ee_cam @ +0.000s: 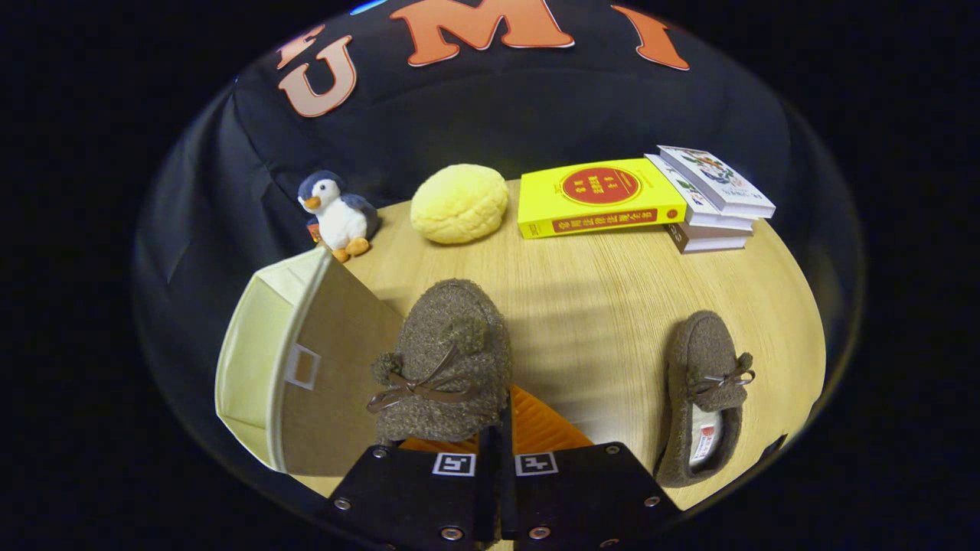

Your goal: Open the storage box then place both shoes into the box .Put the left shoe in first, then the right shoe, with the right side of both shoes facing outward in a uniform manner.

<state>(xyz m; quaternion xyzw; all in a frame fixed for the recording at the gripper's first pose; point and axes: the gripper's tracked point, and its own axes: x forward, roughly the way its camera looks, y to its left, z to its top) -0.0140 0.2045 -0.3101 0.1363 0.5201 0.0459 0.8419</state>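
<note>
A brown fuzzy shoe with pompoms and a ribbon bow hangs between my fingers, toe pointing away, just above the wooden table. My gripper is shut on its heel rim. The storage box stands close to the left of the held shoe. It shows a brown panel with a small label window and a cream fabric side beyond it. I cannot tell whether the box is open. The second matching shoe lies on the table to the right of my fingers, toe away and opening towards me.
At the back of the table sit a toy penguin, a yellow bun-shaped cushion, a yellow book and a short stack of books. Bare wood lies between the two shoes.
</note>
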